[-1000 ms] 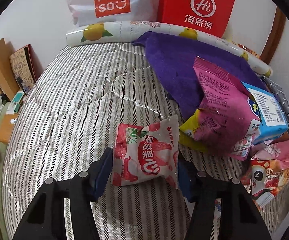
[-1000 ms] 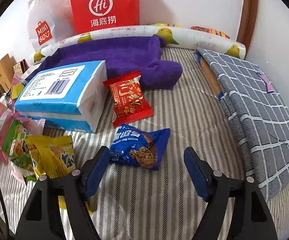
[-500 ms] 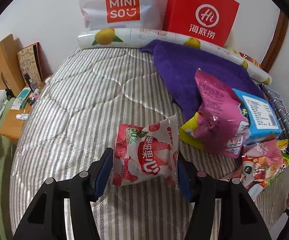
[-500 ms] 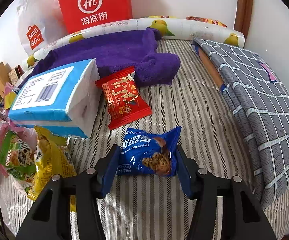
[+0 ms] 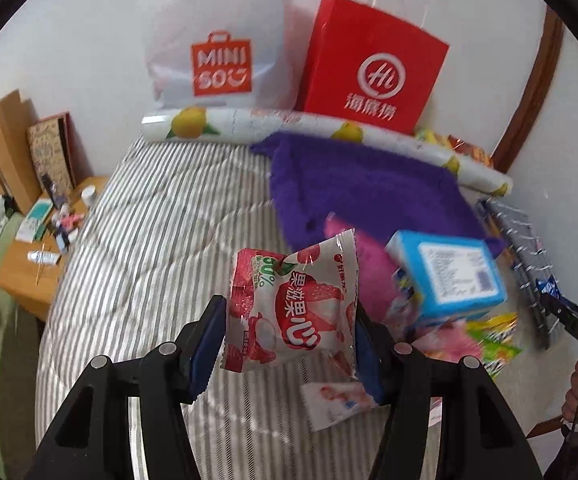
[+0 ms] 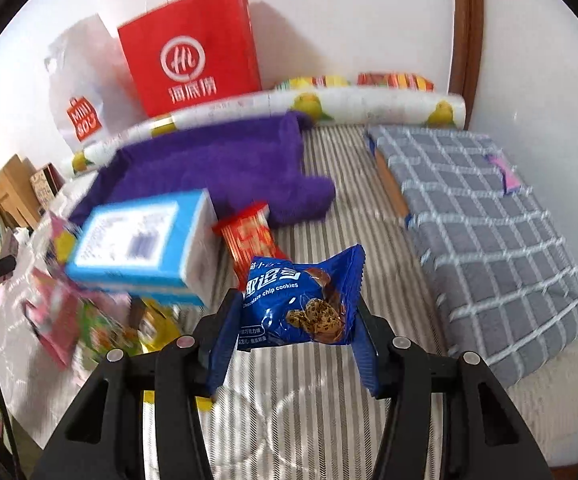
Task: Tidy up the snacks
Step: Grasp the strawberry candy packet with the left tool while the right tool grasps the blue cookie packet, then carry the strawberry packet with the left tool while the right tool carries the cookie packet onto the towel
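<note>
Bed (image 5: 137,240) w/ striped cover is carrying the snack pile (image 6: 89,320). Both tongs are lifting one pack each above it: left tongs (image 5: 289,332) pinching the lychee pack (image 5: 293,312), right tongs (image 6: 293,328) pinching the cookie pack (image 6: 301,304). Step: carrying off. Next, prob. needing a clear drop spot, then releasing.

white plastic bag (image 5: 213,48): "MINISO" on an orange square | red paper bag (image 5: 373,68): "Hi" in a white ring, Chinese characters beneath | pink-and-white snack pouch (image 5: 293,308): "50%" in green, large Chinese characters | blue cookie packet (image 6: 301,304): "Chocolate chip cookies" — Chinese above | blue box (image 6: 141,248): barcode label — blurred, unreadable
</note>
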Motion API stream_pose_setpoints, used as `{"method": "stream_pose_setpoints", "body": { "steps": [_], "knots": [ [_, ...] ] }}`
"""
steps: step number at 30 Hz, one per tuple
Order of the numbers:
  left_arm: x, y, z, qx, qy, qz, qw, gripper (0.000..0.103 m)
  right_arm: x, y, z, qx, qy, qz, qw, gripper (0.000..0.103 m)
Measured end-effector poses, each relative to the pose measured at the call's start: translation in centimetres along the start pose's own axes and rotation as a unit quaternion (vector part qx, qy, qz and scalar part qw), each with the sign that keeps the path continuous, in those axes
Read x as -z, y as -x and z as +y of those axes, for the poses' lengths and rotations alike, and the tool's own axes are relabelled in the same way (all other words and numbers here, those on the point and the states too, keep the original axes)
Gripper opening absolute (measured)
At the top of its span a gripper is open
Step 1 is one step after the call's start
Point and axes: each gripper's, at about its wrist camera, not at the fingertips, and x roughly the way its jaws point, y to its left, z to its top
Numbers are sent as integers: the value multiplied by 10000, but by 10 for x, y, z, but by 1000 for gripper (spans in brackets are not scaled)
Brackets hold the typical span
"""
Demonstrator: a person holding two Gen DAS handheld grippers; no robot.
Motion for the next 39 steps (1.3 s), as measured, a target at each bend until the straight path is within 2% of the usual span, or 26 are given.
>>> {"method": "stream_pose_setpoints", "body": {
  "steps": [8, 21, 30, 39],
  "knots": [
    [-49, 16, -20, 81, -125, -291, 9995, 57, -58, 23, 14, -120, 126, -399, 9991, 51],
    [-114, 7, -40, -24, -293, -518, 9982, 57, -137, 9, 39, -322, 448, -670, 9962, 51],
    [-147, -25, -40, -164, -348, -497, 9980, 57, -170, -26, 47, -390, 542, -671, 9955, 51],
    [-166, -79, -39, -81, -366, -205, 9991, 57, -180, -88, 43, -558, 434, -313, 9970, 51]
  ]
}}
